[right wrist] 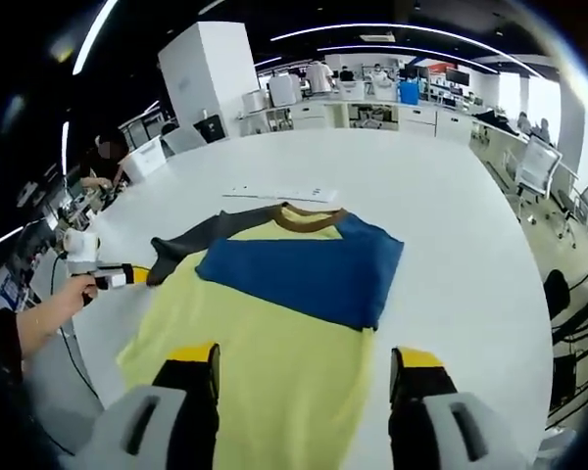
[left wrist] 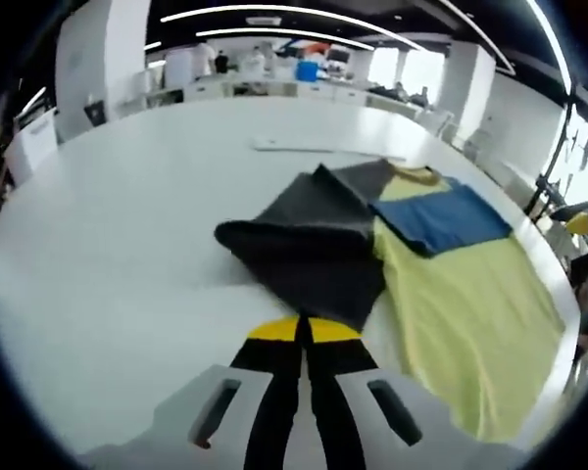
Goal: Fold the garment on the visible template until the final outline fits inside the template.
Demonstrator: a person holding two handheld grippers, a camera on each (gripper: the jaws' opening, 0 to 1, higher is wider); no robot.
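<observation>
White table holds the shirt, spread flat. Just past the shirt's dark sleeve sits the left gripper, jaws pressed shut, maybe pinching it. The right gripper waits wide open and empty over the shirt's yellow bottom.

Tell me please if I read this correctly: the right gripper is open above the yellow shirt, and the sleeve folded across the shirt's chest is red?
One detail is wrong. The folded sleeve is blue, not red, as the right gripper view shows. The rest holds: the right gripper is open above the yellow shirt.
</observation>
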